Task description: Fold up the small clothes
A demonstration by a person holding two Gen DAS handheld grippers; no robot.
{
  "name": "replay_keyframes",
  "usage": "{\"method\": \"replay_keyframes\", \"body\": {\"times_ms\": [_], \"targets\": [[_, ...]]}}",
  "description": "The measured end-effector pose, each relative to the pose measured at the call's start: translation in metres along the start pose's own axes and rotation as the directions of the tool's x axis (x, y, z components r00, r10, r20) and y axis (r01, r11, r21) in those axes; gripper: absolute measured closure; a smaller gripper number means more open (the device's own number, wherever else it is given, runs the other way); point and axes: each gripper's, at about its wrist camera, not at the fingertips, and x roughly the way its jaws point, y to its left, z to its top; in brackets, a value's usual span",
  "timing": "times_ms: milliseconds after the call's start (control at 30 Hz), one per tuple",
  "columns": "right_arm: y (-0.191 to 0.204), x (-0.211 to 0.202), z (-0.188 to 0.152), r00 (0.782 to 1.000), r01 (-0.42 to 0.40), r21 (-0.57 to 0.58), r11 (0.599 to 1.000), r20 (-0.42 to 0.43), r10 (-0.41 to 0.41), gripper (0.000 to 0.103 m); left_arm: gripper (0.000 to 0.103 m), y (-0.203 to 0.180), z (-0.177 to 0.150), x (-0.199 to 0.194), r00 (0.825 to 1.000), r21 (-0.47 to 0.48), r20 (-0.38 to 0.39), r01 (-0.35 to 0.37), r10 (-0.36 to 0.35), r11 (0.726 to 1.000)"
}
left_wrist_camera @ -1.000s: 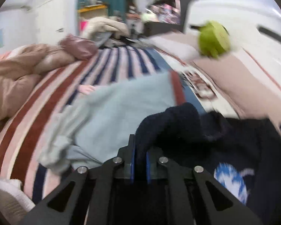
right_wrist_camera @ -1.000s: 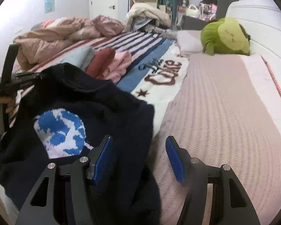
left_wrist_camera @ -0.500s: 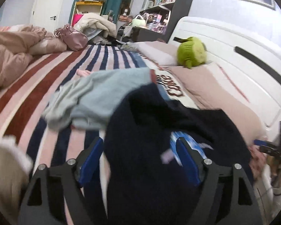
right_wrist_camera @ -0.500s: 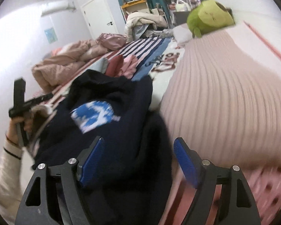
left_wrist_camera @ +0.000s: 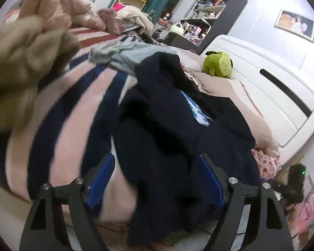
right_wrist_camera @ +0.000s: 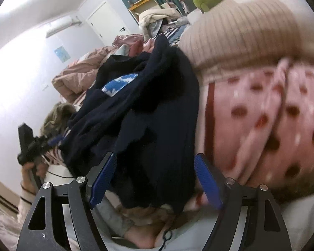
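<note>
We see the navy sweater point(left_wrist_camera: 167, 125) bunched at the bed's near edge, hem spilling over, probably dumped for spreading. Left claw point(left_wrist_camera: 155, 179) and right claw point(right_wrist_camera: 155, 179) are both spread, gripping nothing, straddling the hem, likely to grab it.

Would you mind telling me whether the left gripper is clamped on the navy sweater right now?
No, the left gripper stands wide open, with the navy sweater lying loose between its blue pads.

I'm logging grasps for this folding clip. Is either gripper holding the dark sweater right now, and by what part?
Neither. The left gripper and right gripper are both open, and the navy sweater lies bunched on the bed between their spread fingers.
</note>
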Motion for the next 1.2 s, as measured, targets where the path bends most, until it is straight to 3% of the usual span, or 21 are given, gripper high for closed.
{"method": "replay_keyframes", "body": {"times_ms": [67, 233, 433, 533, 567, 667, 733, 800, 833, 900, 1033, 1200], "targets": [[-0.002, 0.000, -0.014, 1.000, -0.027, 0.032, 0.999, 0.008, 0.027, 0.030, 0.026, 0.000, -0.019, -0.008, 0.999, -0.027, 0.011, 0.030, -0.030, 0.999], [-0.013, 0.008, -0.043, 0.999, -0.027, 0.117, 0.993, 0.022, 0.025, 0.030, 0.026, 0.010, -0.047, -0.007, 0.999, -0.106, 0.034, 0.032, -0.028, 0.994], [-0.013, 0.032, -0.057, 0.999, -0.054, 0.149, 0.987, 0.009, 0.053, 0.030, 0.026, 0.012, -0.073, 0.016, 0.999, -0.147, -0.021, 0.034, -0.037, 0.989], [-0.009, 0.037, -0.055, 0.996, -0.094, 0.140, 0.986, 0.010, 0.093, 0.044, 0.026, 0.006, -0.075, 0.023, 0.998, -0.134, -0.053, 0.024, -0.031, 0.991], [-0.005, 0.037, -0.053, 0.995, -0.103, 0.128, 0.986, 0.015, 0.102, 0.046, 0.028, 0.005, -0.076, 0.024, 0.997, -0.136, -0.064, 0.037, -0.046, 0.990], [0.007, 0.037, -0.051, 0.992, -0.129, 0.086, 0.988, 0.025, 0.127, 0.053, 0.048, 0.001, -0.080, 0.027, 0.993, -0.134, -0.083, 0.072, -0.084, 0.988], [0.015, 0.036, -0.050, 0.988, -0.151, 0.059, 0.987, 0.036, 0.149, 0.072, 0.057, -0.002, -0.081, 0.030, 0.992, -0.113, -0.101, 0.063, -0.074, 0.992], [0.019, 0.040, -0.048, 0.990, -0.141, 0.046, 0.989, 0.031, 0.140, 0.076, 0.063, -0.005, -0.080, 0.031, 0.992, -0.103, -0.108, 0.059, -0.070, 0.993], [0.019, 0.041, -0.046, 0.991, -0.131, 0.040, 0.991, 0.025, 0.130, 0.083, 0.068, -0.005, -0.079, 0.030, 0.991, -0.100, -0.110, 0.062, -0.073, 0.993], [0.023, 0.040, -0.043, 0.994, -0.102, 0.019, 0.995, 0.025, 0.102, 0.087, 0.084, -0.006, -0.077, 0.026, 0.990, -0.088, -0.107, 0.078, -0.087, 0.993], [0.033, 0.020, -0.038, 0.975, -0.201, 0.007, 0.979, 0.101, 0.200, 0.091, 0.090, -0.021, -0.066, 0.003, 0.991, -0.037, -0.059, 0.116, -0.118, 0.993], [0.058, -0.014, -0.020, 0.945, -0.269, -0.074, 0.960, 0.170, 0.278, 0.097, 0.093, -0.044, -0.042, -0.039, 0.979, 0.009, 0.047, 0.198, -0.198, 0.980]]}}
